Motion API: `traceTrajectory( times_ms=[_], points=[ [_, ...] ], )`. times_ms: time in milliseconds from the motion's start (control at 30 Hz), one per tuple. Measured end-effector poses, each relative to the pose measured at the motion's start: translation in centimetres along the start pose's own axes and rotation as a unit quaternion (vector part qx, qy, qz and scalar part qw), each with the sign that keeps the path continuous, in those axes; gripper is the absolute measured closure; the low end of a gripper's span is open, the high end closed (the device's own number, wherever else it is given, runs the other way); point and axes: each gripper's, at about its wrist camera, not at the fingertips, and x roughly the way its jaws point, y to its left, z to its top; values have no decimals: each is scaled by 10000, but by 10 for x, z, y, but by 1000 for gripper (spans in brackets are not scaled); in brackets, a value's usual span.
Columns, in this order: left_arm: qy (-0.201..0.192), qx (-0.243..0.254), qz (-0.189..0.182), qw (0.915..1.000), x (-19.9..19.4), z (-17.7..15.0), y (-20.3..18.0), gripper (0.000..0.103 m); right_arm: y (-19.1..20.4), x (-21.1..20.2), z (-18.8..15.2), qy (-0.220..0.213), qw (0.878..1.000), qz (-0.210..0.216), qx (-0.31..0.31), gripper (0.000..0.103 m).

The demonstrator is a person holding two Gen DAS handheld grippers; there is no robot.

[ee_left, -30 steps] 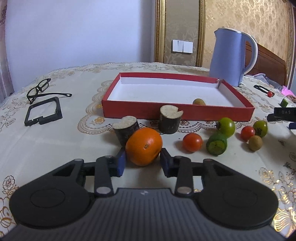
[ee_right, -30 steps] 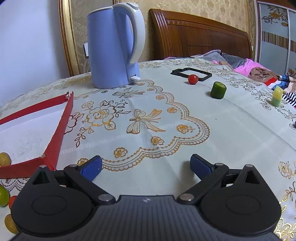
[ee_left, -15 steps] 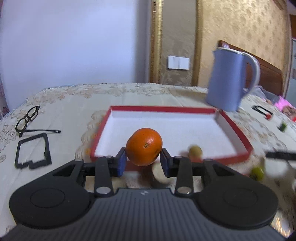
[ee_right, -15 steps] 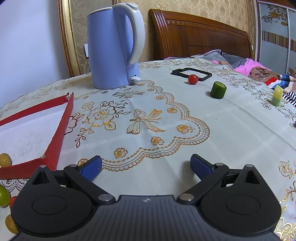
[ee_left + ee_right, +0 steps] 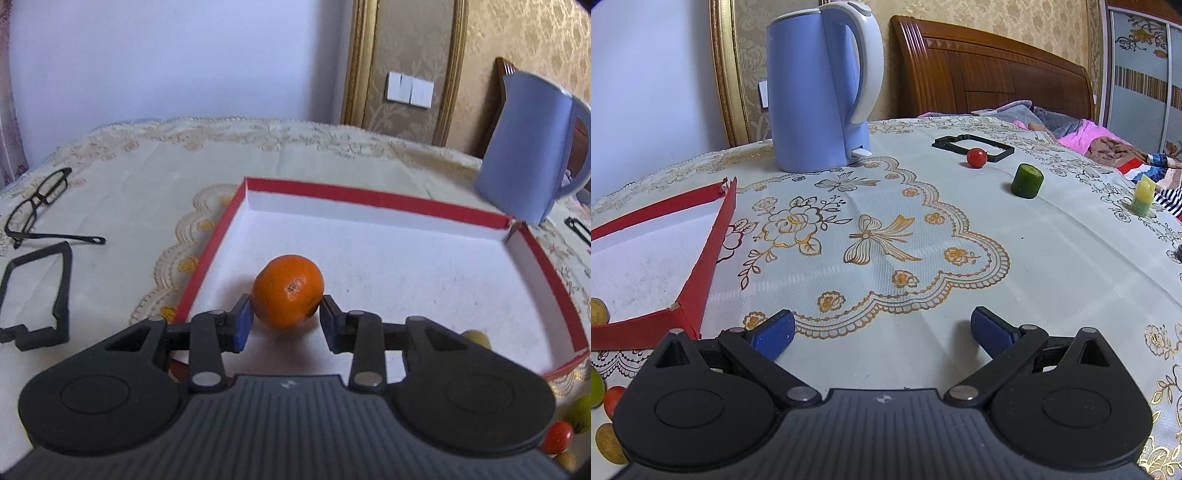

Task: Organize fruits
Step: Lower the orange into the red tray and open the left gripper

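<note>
Left gripper (image 5: 286, 320) carrying mandarin orange (image 5: 287, 291) over red tray (image 5: 373, 199).
Blue pads pinch its sides, held above the white floor for drop-off, probably beside the small brown fruit (image 5: 476, 338); right gripper (image 5: 882, 328) idle, fingers wide, holding nothing, over tablecloth (image 5: 1052, 258).

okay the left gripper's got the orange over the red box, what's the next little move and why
Probably lower it a little and open the fingers. The left gripper is shut on the orange, which sits over the white floor of the box, inside its left wall and away from the small fruit near the front right. Whether it already touches down is unclear.
</note>
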Motion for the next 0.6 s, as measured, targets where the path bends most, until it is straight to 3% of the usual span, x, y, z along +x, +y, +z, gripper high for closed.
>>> traceTrajectory(
  times_ms=[100,167,233,333,433,600],
  points=[
    [-124,114,113,9998,0,-4,-4,63,0,0,0,-1,10000,0,-1,1],
    [-190,114,91,9997,-2,-5,-5,35,0,0,0,-3,10000,2,2,1],
    [-478,70,77,9988,-13,-7,-3,17,0,0,0,-4,10000,-1,0,1],
    [-857,75,107,9962,-33,-8,2,15,0,0,0,-6,10000,0,1,1],
    [-989,90,282,9947,-54,-17,15,16,0,0,0,-9,10000,2,4,1],
    [-1000,-77,-34,9949,-95,-43,43,16,0,0,0,-8,10000,-1,0,1]
  ],
)
